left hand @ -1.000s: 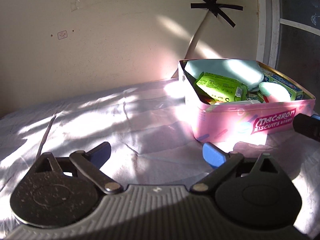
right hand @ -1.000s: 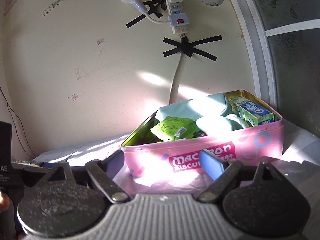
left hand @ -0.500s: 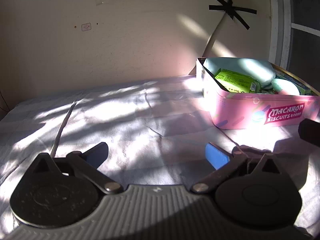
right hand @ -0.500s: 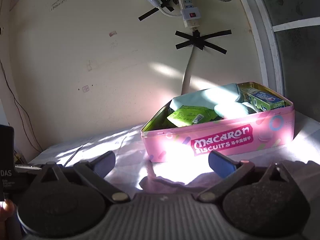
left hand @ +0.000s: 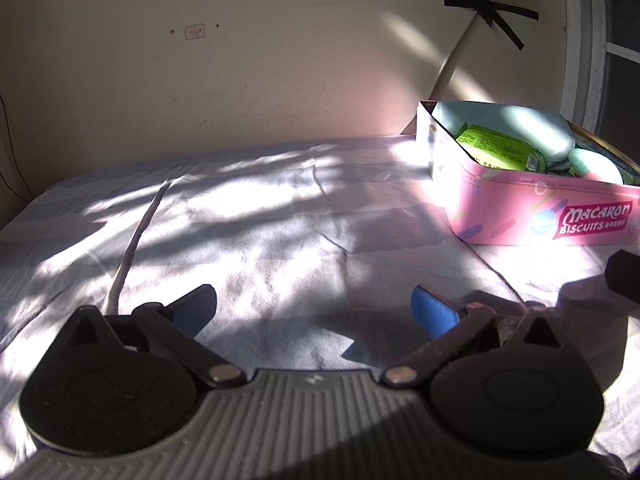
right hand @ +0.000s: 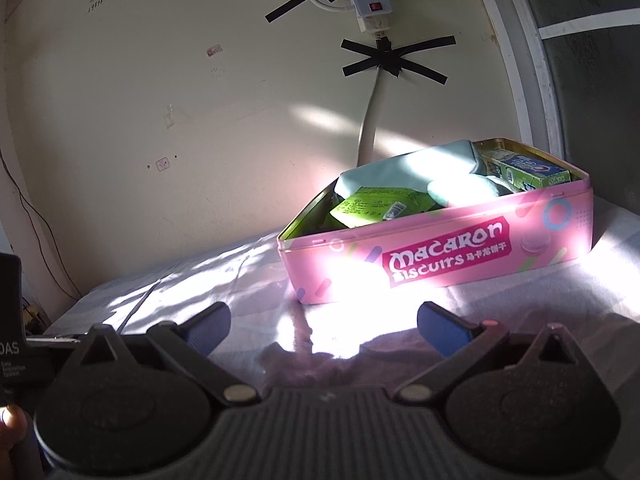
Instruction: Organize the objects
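A pink "Macaron Biscuits" tin stands open on the cloth-covered table, at the far right in the left wrist view. It holds a pale blue pouch, a green packet and a green carton. My left gripper is open and empty over bare cloth, left of the tin. My right gripper is open and empty, just in front of the tin.
A light cloth covers the table, with patches of sun and shadow. A thin grey cable lies on it at the left. A wall with a taped power strip rises right behind. A window frame is at the right.
Both grippers have drawn back from the tin, which now looks smaller and farther right in the left view. Both stay open and empty.
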Demonstrator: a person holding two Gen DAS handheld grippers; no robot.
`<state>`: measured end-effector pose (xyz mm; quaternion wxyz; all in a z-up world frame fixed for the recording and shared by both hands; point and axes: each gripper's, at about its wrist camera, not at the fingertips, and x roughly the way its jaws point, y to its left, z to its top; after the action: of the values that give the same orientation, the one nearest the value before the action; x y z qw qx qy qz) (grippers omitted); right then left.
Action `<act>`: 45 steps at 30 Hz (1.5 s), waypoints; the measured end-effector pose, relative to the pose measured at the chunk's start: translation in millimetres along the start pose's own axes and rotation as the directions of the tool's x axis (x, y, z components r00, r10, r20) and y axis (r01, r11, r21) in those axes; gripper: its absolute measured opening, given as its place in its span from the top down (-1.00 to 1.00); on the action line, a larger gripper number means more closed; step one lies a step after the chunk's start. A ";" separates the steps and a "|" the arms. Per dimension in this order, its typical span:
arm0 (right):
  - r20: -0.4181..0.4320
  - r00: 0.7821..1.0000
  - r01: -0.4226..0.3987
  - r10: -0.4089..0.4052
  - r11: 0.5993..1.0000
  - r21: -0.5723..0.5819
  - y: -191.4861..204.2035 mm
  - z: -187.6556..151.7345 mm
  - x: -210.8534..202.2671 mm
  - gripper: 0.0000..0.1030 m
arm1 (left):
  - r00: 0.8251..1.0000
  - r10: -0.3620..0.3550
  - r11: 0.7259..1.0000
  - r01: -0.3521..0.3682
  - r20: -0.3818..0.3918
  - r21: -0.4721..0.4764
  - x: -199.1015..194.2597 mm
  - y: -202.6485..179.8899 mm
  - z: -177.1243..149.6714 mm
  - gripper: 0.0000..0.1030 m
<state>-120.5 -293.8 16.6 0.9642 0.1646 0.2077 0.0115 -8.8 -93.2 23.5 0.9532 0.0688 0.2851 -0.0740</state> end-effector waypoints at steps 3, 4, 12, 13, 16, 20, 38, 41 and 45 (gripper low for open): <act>-0.008 1.000 0.002 -0.002 1.000 0.001 -0.4 -1.9 2.6 -0.99 | 1.000 0.001 1.000 -0.001 -0.010 -0.004 2.0 0.4 -1.4 -1.00; -0.011 1.000 0.001 -0.001 1.000 0.001 -1.1 -2.3 3.6 -0.99 | 1.000 0.002 1.000 -0.002 -0.012 -0.004 2.3 0.2 -1.5 -1.00; -0.013 1.000 0.016 -0.016 0.999 0.030 -8.6 -2.2 6.2 -1.00 | 0.999 -0.002 1.000 0.003 -0.041 0.022 0.5 -7.7 -2.0 -1.00; -0.010 1.000 0.022 -0.021 0.999 0.036 -10.3 -1.4 5.9 -1.00 | 0.999 -0.003 1.000 0.004 -0.042 0.028 -0.7 -9.5 -2.4 -1.00; 0.001 0.999 0.043 -0.043 0.998 0.055 -15.0 -0.1 4.7 -1.00 | 0.999 0.001 0.998 0.001 -0.036 0.058 -5.5 -16.8 -2.9 -1.00; 0.009 0.997 0.073 -0.074 0.994 0.079 -20.5 1.0 4.5 -1.00 | 1.000 -0.015 0.997 0.017 -0.026 0.074 -11.2 -22.7 -1.4 -1.00; 0.024 0.993 0.109 -0.112 0.989 0.100 -26.4 1.8 1.7 -1.00 | 0.994 -0.047 0.993 0.057 -0.095 0.100 -17.0 -39.6 -6.8 -1.00; 0.018 0.994 0.105 -0.107 0.989 0.101 -27.5 1.2 2.5 -1.00 | 0.993 -0.055 0.993 0.065 -0.104 0.100 -17.3 -40.8 -7.9 -1.00; 0.010 0.994 0.104 -0.105 0.990 0.100 -27.2 0.2 3.5 -1.00 | 0.992 -0.063 0.991 0.075 -0.112 0.107 -17.4 -42.2 -9.5 -1.00</act>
<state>-118.5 -319.3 6.6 0.9556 0.2012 0.2091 -0.0505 -35.9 -131.1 21.6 0.9279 0.1159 0.3339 -0.1189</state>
